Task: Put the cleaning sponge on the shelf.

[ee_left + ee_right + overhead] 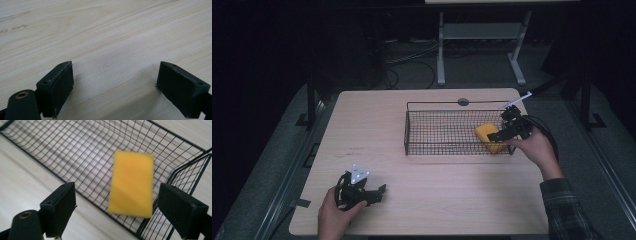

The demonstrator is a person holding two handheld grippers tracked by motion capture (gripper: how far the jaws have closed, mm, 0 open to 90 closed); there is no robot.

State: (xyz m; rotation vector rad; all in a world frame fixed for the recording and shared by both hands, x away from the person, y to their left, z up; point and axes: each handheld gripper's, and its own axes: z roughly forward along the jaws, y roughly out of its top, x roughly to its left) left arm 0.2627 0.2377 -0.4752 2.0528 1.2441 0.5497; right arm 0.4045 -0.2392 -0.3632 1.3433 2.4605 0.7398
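Two wide-open jaws, right gripper (501, 136) empty

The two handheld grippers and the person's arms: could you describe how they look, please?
Both the left gripper and the right gripper are black, with two blocky flat-padded jaws. The left one carries a grey three-cornered plate; a black cable loops from the right one. The right forearm wears a dark plaid sleeve.

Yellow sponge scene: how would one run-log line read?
sponge: in wire basket | right gripper: open, above sponge | left gripper: open, on table
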